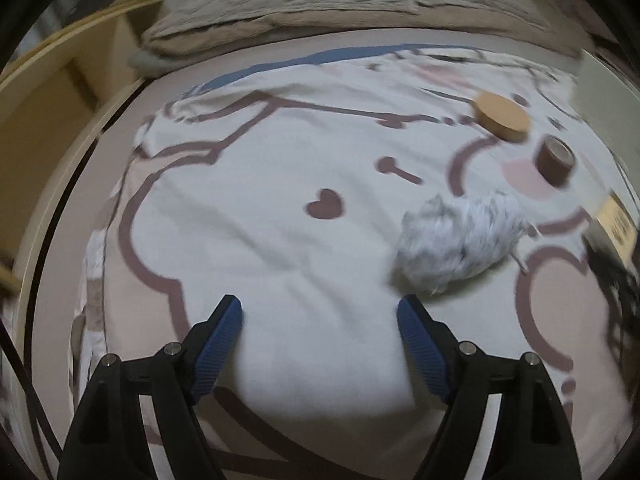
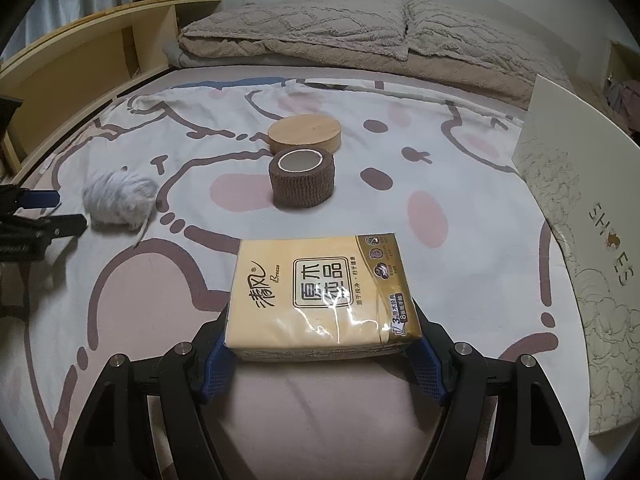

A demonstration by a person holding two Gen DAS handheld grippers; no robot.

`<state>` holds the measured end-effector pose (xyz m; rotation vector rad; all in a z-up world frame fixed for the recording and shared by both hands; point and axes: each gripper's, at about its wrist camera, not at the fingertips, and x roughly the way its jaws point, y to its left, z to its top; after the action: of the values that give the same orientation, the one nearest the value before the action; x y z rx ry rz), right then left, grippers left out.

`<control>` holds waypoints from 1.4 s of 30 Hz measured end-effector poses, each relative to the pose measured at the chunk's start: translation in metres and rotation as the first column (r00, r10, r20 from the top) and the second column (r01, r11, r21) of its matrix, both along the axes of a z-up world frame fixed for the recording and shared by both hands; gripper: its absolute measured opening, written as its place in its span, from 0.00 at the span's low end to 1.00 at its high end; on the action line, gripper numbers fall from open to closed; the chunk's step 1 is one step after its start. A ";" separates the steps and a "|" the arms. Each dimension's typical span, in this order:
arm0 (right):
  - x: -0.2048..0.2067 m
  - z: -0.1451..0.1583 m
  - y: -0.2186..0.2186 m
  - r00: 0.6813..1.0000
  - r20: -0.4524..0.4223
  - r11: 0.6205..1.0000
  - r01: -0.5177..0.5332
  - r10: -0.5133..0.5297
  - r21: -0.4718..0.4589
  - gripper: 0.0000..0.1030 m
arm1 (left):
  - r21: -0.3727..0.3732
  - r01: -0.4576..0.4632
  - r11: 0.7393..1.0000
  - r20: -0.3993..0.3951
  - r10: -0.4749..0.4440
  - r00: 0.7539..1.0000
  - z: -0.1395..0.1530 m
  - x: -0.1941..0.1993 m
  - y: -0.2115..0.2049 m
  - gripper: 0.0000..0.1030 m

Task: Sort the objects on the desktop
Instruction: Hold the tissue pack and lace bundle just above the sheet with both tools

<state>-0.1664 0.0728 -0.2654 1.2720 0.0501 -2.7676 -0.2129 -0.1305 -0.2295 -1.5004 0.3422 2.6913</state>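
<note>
My right gripper (image 2: 320, 338) is shut on a yellow tissue pack (image 2: 320, 292), its blue pads pressing the pack's near corners. Beyond the pack stand a brown tape roll (image 2: 303, 178) and a round wooden disc (image 2: 305, 134). A fluffy grey ball (image 2: 118, 198) lies to the left. In the left wrist view my left gripper (image 1: 320, 308) is open over the bedsheet with nothing between its fingers. The fluffy ball (image 1: 460, 240) lies just past its right fingertip, apart from it. The disc (image 1: 502, 116) and tape roll (image 1: 554, 160) sit farther right.
Everything lies on a cartoon-print bedsheet (image 2: 120, 320). A white shoe-box lid (image 2: 580, 248) stands along the right edge. A beige blanket and pillow (image 2: 320, 36) fill the far end. A wooden shelf (image 2: 80, 52) runs along the left.
</note>
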 end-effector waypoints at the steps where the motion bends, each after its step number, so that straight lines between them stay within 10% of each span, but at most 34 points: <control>1: 0.000 0.000 0.001 1.000 0.000 1.000 0.000 0.000 -0.005 0.74 | 0.025 -0.024 0.999 0.011 0.024 1.000 0.000 -0.001 -0.003 0.78; 11: 0.001 0.000 0.000 1.000 -0.002 1.000 -0.001 0.001 -0.004 0.74 | 0.305 -0.060 0.951 0.038 0.051 0.998 0.012 0.010 0.023 0.85; 42: 0.003 0.003 0.005 1.000 -0.028 0.999 -0.002 0.001 -0.046 0.73 | 0.213 -0.207 0.955 0.024 0.207 0.978 -0.012 -0.024 0.071 0.87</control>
<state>-0.1634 0.0780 -0.2625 1.2226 -0.0111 -2.7684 -0.2366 -0.0598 -0.2416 -1.5524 -0.1122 2.7706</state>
